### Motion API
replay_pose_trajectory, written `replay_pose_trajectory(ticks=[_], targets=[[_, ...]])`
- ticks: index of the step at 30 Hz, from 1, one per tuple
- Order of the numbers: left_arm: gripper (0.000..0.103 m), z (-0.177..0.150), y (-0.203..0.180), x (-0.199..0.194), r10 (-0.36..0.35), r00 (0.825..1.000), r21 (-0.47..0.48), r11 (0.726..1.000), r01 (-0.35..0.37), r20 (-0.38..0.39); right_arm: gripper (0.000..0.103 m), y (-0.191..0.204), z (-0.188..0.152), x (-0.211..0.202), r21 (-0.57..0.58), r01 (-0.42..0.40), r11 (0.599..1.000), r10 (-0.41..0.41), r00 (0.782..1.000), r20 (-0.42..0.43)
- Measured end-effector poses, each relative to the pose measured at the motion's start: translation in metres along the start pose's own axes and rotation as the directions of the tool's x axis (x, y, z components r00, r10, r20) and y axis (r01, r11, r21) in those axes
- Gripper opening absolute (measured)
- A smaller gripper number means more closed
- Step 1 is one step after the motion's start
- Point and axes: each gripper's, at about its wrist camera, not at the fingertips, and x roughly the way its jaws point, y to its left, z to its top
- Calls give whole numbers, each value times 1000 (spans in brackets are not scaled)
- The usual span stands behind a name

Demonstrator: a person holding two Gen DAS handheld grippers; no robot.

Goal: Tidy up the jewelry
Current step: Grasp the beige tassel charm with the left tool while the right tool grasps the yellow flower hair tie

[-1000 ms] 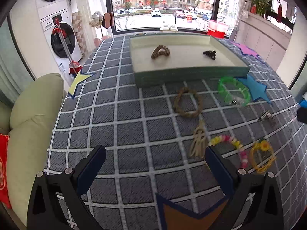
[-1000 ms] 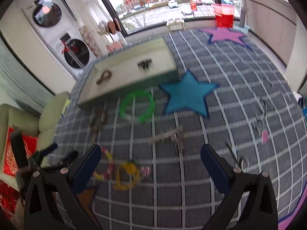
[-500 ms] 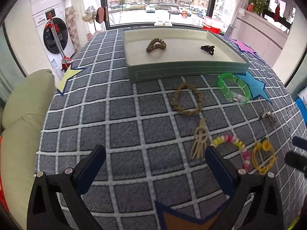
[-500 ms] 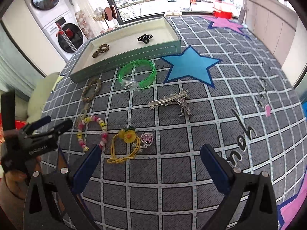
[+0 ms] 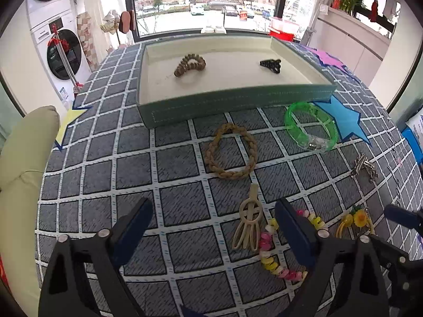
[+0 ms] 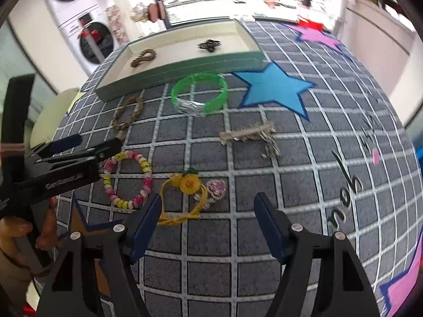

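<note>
The left gripper (image 5: 212, 227), fingers spread wide and holding nothing, hovers low over the grey checked tablecloth (image 5: 87, 158). A cream plastic claw hair clip (image 5: 248, 220) lies between its fingers, nearer the right one, and the pink-and-yellow beaded bracelet (image 5: 275, 251) curls partly under that right finger. The right gripper (image 6: 206, 219) is likewise spread and empty, its left finger just beside the yellow cord hair tie with a yellow flower (image 6: 182, 198); a pink heart-shaped rhinestone charm (image 6: 216, 188) lies against that tie, between the fingers.

Further out on the cloth lie a silver metal hair clip (image 6: 249, 134), a tan braided rope bracelet (image 5: 232, 152) and a translucent green plastic bangle (image 5: 312, 126), all apart from one another. The bangle lies near a blue felt star (image 6: 275, 89).

Beyond them stands the shallow green-walled tray with cream lining (image 5: 238, 100). Inside it rest a brown coiled hair tie (image 5: 189, 64) on the left and a small black claw clip (image 5: 270, 64) on the right, well apart.
</note>
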Motion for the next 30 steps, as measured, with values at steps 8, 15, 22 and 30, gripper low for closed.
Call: replay_pose_trajectory(ticks=[8, 15, 22, 30], targets=[[93, 0, -8, 2, -7, 1000, 27, 1000, 8, -17, 50, 21, 9, 17, -283, 36, 958, -51, 998, -46], [81, -1, -16, 2, -16, 999, 69, 997, 18, -28, 41, 31, 16, 26, -407, 5, 913, -40, 996, -78], [34, -2, -19, -3, -40, 999, 101, 994, 40, -9, 20, 42, 17, 28, -436, -3, 900, -33, 997, -75], [34, -5, -10, -12, -74, 997, 58, 996, 73, 14, 20, 24, 21, 7, -302, -67, 951, 59, 998, -34]])
